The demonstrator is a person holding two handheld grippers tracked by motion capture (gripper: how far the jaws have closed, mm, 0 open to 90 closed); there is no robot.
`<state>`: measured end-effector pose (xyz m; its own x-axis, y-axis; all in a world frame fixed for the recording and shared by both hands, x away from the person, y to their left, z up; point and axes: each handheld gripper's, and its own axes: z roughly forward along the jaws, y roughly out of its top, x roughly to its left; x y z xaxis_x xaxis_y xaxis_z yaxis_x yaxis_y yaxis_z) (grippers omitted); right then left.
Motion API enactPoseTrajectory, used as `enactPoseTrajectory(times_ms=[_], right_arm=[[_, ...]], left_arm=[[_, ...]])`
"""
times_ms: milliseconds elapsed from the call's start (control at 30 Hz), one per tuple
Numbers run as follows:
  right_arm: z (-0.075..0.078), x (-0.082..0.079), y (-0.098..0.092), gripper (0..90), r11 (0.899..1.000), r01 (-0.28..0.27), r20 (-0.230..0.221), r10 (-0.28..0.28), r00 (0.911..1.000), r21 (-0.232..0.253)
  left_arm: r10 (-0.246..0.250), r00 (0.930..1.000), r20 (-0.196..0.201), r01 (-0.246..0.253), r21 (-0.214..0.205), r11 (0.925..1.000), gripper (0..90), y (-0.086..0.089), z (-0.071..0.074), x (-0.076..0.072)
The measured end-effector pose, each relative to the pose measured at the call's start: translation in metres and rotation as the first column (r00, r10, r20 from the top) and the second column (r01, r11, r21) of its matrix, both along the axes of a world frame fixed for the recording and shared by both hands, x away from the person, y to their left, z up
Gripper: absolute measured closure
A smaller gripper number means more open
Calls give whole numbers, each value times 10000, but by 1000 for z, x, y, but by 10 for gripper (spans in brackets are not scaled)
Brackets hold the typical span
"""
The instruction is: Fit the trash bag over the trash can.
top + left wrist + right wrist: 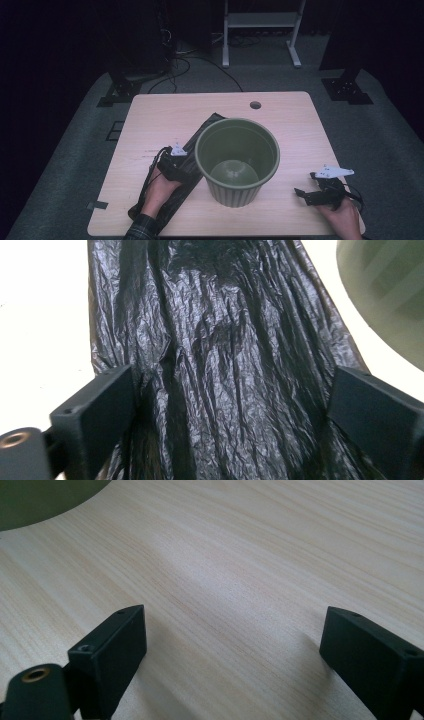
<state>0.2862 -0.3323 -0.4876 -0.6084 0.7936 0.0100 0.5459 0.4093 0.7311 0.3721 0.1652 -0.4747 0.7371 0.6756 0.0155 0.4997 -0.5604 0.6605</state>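
A crumpled black plastic bag [205, 129] lies flat on the pale wooden table [165, 115], running from the front left up behind a green ribbed bin [237, 160]. The bin stands upright and empty at the table's middle. My left gripper [172, 162] rests low over the bag, just left of the bin. In the left gripper view the bag [225, 340] spans the gap of my left gripper [232, 410], whose jaws stand wide at the bag's two edges. My right gripper [305, 183] is at the front right, and in its own view it [235, 645] is open over bare wood.
A round cable hole [255, 105] sits near the table's far edge. Beyond the table stand a white frame [260, 20], dark stands [120, 87] and floor cables. The bin's rim shows in the left gripper view [390, 285] and the right gripper view [40, 500].
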Motion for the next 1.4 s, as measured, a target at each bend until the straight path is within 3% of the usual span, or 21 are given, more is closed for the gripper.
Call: enactPoseTrajectory(times_ms=[200, 367, 567, 700, 1000, 1167, 1200, 1400], right_arm=[[0, 0, 0, 100, 10000, 0, -1, 0, 10000, -2], [0, 0, 0, 100, 10000, 4, 4, -4, 10000, 4], [0, 0, 0, 100, 10000, 9, -2, -9, 10000, 4], [0, 0, 0, 100, 10000, 2, -1, -2, 10000, 1], [0, 0, 0, 100, 10000, 2, -1, -2, 10000, -1], [0, 0, 0, 100, 10000, 4, -2, -4, 10000, 6], [0, 0, 0, 100, 10000, 2, -1, -2, 10000, -1], [0, 0, 0, 100, 10000, 3, -1, -3, 10000, 0]], left_arm=[[-214, 9997, 102, 215, -124, 9997, 279, 6, 5, -3], [-546, 9985, 95, 548, -182, 9983, 586, 12, 8, -6], [-980, 9951, -116, 973, -466, 9942, 868, 19, 7, -6], [-1153, 9932, -128, 1145, -538, 9920, 883, 25, 9, -7], [-1903, 9817, 22, 1892, -1166, 9750, 883, 43, 26, -24], [-2527, 9668, 386, 2556, -1467, 9556, 883, 50, 41, -37], [-2714, 9611, 509, 2760, -1559, 9484, 883, 52, 45, -40], [-3191, 9432, 922, 3315, -2021, 9215, 883, 56, 61, -50]])
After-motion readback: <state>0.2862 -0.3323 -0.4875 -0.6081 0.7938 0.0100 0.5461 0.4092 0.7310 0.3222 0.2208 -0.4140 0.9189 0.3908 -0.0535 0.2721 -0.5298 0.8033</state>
